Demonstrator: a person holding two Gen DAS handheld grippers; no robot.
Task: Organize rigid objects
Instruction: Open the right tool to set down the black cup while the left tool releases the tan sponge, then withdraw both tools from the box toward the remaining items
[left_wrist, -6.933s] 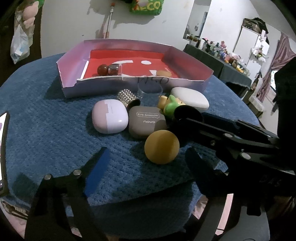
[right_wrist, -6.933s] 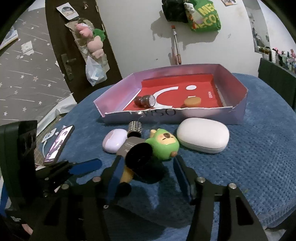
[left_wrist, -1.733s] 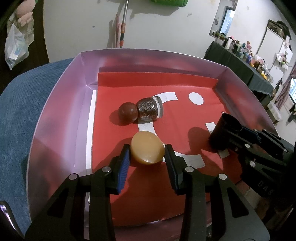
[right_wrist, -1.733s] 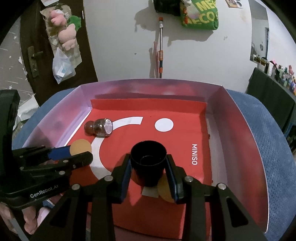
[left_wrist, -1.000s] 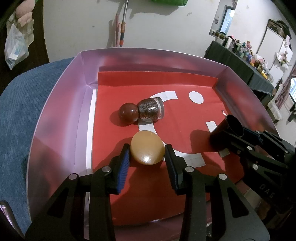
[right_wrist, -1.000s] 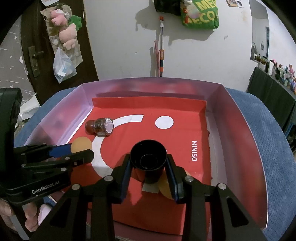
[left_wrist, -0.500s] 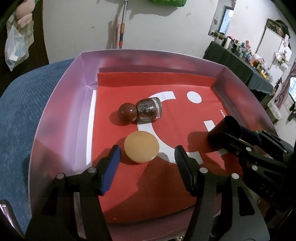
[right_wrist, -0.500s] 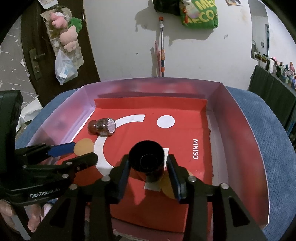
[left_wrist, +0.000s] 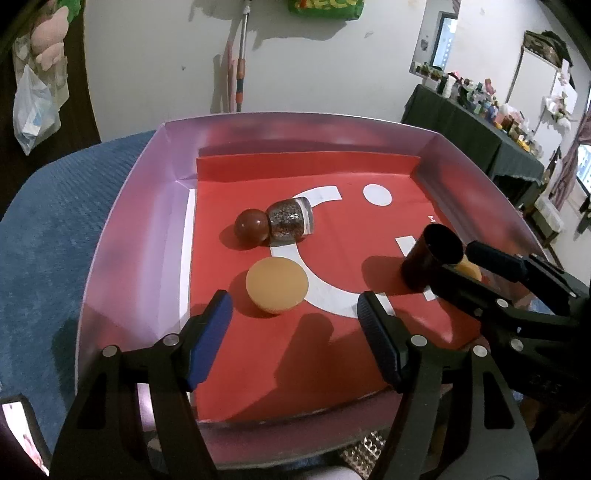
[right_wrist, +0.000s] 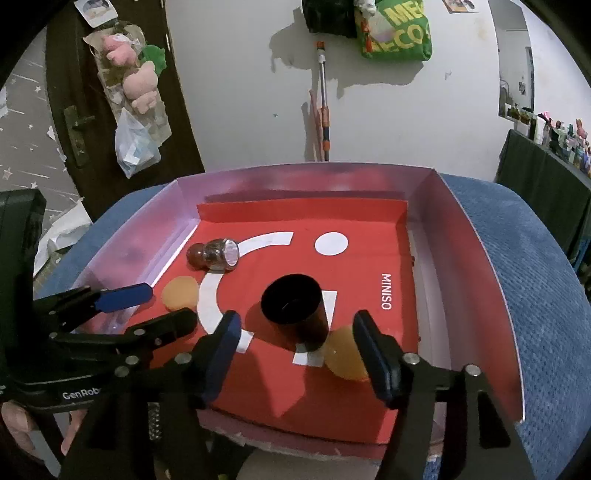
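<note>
Left wrist view
Left gripper (left_wrist: 293, 321): fingers spread wide apart, nothing between them, poised over the near part of the tray.
Tan disc (left_wrist: 277, 285): lies flat on the red floor just ahead of the left fingertips, nearer the blue-padded one, touching neither.
Tray (left_wrist: 136, 221): shallow box with pinkish-purple walls and a red printed floor, set on a blue textured cloth (left_wrist: 55, 229).
Glitter jar (left_wrist: 290, 221): on its side beyond the tan disc, its round dark-red cap pointing left; well apart from the left gripper.
Black cup (left_wrist: 432, 258): tilted on the right side of the floor, mouth up, at the tips of the right gripper's fingers, which come in from the right edge; whether they touch it is hard to say from here.

Right wrist view
Right gripper (right_wrist: 295, 341): fingers wide apart and holding nothing.
Black cup (right_wrist: 295, 312): stands free on the red floor just ahead of the gap between the fingers, leaning toward the camera, clear of both.
Second tan disc (right_wrist: 343, 354): partly behind the cup's base, close to the right-hand finger.
Tan disc (right_wrist: 180, 292): near the tray's left wall, just past the left gripper's (right_wrist: 159, 306) tips.
Glitter jar (right_wrist: 218, 254): further back on the left, beside the white arc.
Hand (right_wrist: 22, 432): partly seen at the lower left under the left gripper's body.
</note>
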